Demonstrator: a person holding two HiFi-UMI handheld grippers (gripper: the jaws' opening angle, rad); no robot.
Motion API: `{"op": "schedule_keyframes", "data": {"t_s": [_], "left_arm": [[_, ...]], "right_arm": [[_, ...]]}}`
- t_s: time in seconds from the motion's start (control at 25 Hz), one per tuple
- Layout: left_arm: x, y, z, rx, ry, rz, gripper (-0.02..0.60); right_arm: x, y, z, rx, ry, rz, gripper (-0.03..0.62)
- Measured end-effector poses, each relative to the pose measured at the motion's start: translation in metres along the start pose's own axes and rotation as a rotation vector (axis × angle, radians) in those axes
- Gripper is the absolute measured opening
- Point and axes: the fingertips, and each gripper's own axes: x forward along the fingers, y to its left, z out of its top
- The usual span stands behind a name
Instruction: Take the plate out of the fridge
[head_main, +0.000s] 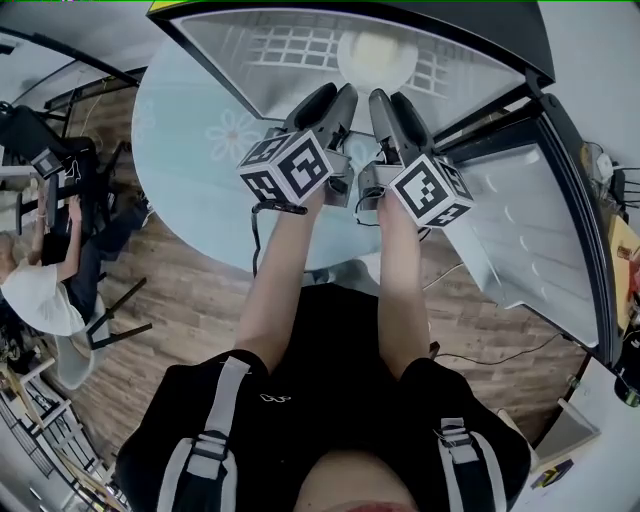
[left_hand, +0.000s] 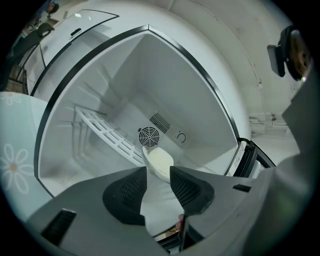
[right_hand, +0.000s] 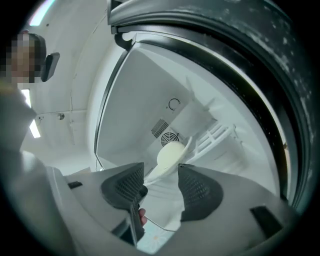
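At the left edge of the head view, a seated person in a white top (head_main: 35, 290) works at a cluttered desk on the wood-plank floor. Centre frame, a person in a black shirt reaches both bare forearms over a round pale-blue glass counter with a daisy print (head_main: 190, 170) towards a small open white-lined fridge (head_main: 250, 70) standing on it.

The grey left gripper (head_main: 338, 105) points into the cabinet. In the left gripper view its ribbed black fingers (left_hand: 127, 192) stand apart with nothing gripped between them. Just beyond their tips lies the cream round plate (left_hand: 159, 161), deep inside the fridge. It sits below the round fan vent (left_hand: 148, 135) on the back wall and beside the white wire shelf (left_hand: 107, 132).

Just beside it, the grey right gripper (head_main: 392, 112) also aims inward. In the right gripper view its fingers (right_hand: 200, 192) are likewise spread and clear of the plate, which shows tilted beyond them. The fridge's door (head_main: 540, 220) hangs wide open at the right of the head view.
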Motion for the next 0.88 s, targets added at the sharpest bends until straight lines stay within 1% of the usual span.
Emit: {"op": "schedule_keyframes", "data": {"t_s": [0.12, 0.16, 0.2, 0.32, 0.36, 0.4, 0.44, 0.48, 0.56, 0.68, 0.88], "left_arm": [[0.006, -0.003, -0.001, -0.021, 0.002, -0.019, 0.143], [0.008, -0.004, 0.000, -0.023, 0.006, -0.020, 0.143], [0.010, -0.004, 0.001, -0.023, 0.009, -0.019, 0.143], [0.015, -0.005, 0.006, -0.026, 0.014, -0.021, 0.143], [0.018, -0.005, 0.007, -0.033, 0.016, -0.024, 0.143], [0.020, -0.005, 0.008, -0.040, 0.020, -0.026, 0.141], [0.022, -0.004, 0.007, -0.045, 0.026, -0.028, 0.141], [0.022, -0.003, 0.007, -0.050, 0.033, -0.031, 0.122], [0.022, 0.000, 0.007, -0.062, 0.043, -0.045, 0.120], [0.025, 0.000, 0.006, -0.081, 0.054, -0.064, 0.106], [0.019, 0.000, 0.002, -0.050, 0.071, -0.040, 0.098]], "right_arm": [[0.006, -0.005, 0.000, 0.039, -0.012, -0.012, 0.218], [0.007, -0.007, 0.000, 0.051, -0.014, -0.017, 0.209], [0.008, -0.007, 0.001, 0.063, -0.016, -0.018, 0.179], [0.013, -0.007, 0.005, 0.094, -0.030, -0.010, 0.172], [0.015, -0.007, 0.006, 0.101, -0.032, -0.007, 0.163], [0.017, -0.007, 0.006, 0.107, -0.030, -0.003, 0.137], [0.018, -0.007, 0.006, 0.111, -0.026, 0.001, 0.137], [0.019, -0.006, 0.005, 0.114, -0.022, 0.005, 0.134], [0.021, -0.004, 0.004, 0.114, -0.020, 0.011, 0.118], [0.024, -0.004, 0.004, 0.119, -0.023, 0.009, 0.118], [0.020, -0.002, -0.002, 0.130, 0.006, 0.020, 0.104]]}}
